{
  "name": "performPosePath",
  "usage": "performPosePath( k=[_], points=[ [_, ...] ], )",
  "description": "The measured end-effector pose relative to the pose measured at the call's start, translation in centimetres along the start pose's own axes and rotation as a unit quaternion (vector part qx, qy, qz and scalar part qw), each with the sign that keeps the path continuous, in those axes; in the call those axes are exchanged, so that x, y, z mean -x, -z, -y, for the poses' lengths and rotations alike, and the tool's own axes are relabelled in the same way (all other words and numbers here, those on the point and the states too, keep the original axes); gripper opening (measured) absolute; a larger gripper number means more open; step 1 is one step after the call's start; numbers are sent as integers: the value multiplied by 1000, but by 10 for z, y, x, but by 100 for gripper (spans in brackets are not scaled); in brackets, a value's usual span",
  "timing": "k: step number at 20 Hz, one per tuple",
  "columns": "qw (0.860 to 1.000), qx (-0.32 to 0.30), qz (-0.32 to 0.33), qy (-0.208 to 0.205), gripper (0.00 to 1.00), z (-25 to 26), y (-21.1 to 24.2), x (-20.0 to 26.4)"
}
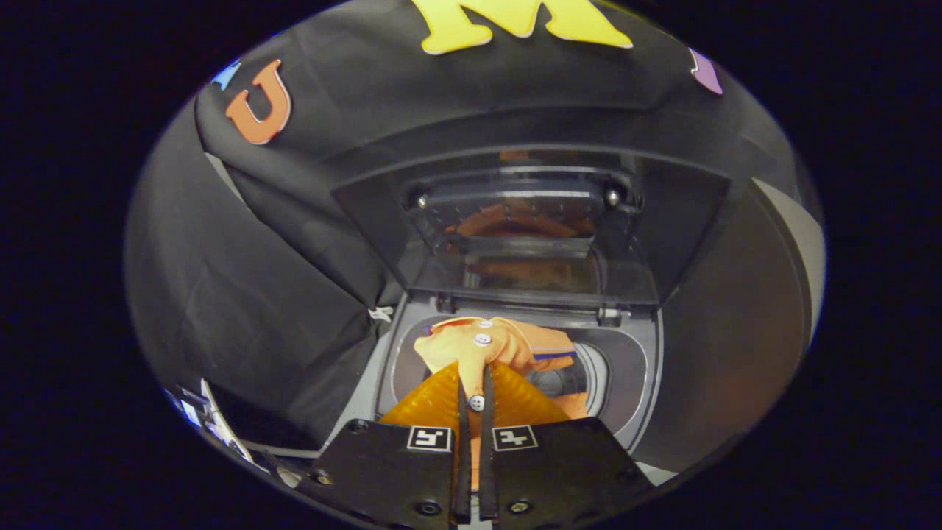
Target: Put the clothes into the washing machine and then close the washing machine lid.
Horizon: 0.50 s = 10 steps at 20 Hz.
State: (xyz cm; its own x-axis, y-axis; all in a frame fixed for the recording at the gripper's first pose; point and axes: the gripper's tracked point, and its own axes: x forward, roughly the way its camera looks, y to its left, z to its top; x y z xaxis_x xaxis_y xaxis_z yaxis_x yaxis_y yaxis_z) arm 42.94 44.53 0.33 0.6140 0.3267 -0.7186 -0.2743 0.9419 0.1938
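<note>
Black cloth walls the booth behind an open washing machine (640,383), and we hold an orange shirt over its tub.

We see our gripper (475,383) with its two fingers nearly together, both pressing on a fold of the orange shirt (493,346) with white buttons. That shirt hangs from the fingertips just above the round tub opening (581,375), bunching ahead of the fingers. Beyond it, the lid (515,235) stands raised, its glass reflecting orange.

No readable words, brands or numbers appear; two small square black-and-white coded marker tags (429,439) sit on the claw's (475,379) body, bearing patterns, not text.
</note>
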Motion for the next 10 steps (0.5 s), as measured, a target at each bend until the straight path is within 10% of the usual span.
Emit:
performPosePath(
  k=[10],
  points=[
    [998,-28,-31,53,8,33,7,-24]
  ],
)
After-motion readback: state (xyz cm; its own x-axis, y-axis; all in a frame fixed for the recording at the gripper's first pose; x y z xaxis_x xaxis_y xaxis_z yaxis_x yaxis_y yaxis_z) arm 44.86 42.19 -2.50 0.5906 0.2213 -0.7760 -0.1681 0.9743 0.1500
